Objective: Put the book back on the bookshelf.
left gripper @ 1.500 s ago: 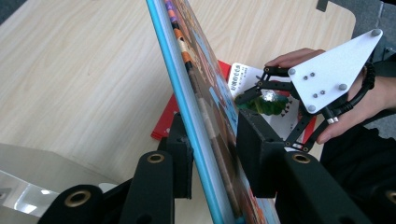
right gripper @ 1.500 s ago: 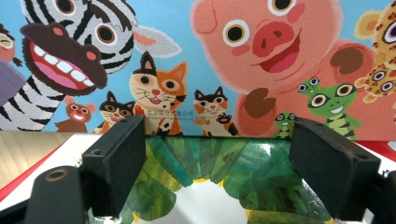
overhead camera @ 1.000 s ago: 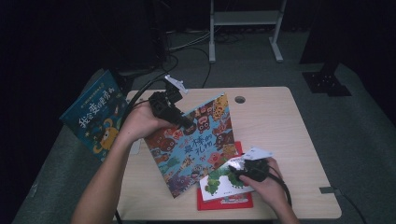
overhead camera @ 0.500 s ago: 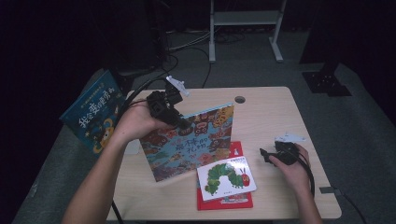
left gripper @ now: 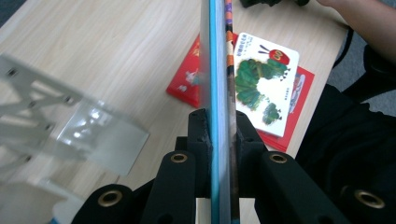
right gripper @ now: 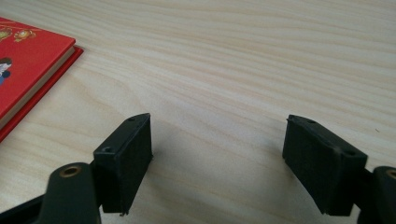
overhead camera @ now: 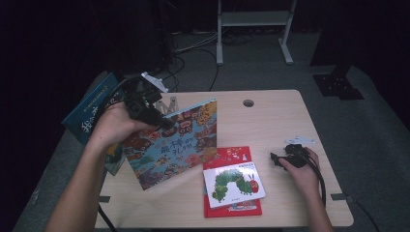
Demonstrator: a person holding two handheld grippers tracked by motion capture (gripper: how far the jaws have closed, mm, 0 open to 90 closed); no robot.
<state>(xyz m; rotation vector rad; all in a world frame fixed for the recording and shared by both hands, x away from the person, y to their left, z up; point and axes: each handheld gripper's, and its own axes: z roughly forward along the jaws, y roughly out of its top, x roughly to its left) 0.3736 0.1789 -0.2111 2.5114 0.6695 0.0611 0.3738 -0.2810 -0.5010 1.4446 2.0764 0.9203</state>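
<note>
left tongs (overhead camera: 164, 122) clamp picture book (overhead camera: 174, 145) | upright on its lower edge, cover toward camera, top edge rising right | right tongs (right gripper: 217, 163) released, just opening, empty, over bench (overhead camera: 275, 116)

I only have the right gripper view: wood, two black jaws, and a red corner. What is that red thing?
Observer: A red book lying flat on the table, with a smaller white caterpillar book on top of it.
Operator: Is my gripper holding anything?
Observer: No; the right gripper sits low over bare wood right of those books, jaws apart with nothing between them, and they have just been opening.
Operator: What is the other hand doing?
Observer: The left gripper is clamped on the top edge of a large colourful picture book, standing it up.
Operator: Anything else around?
Observer: A blue book is beyond the table's left edge.
</note>
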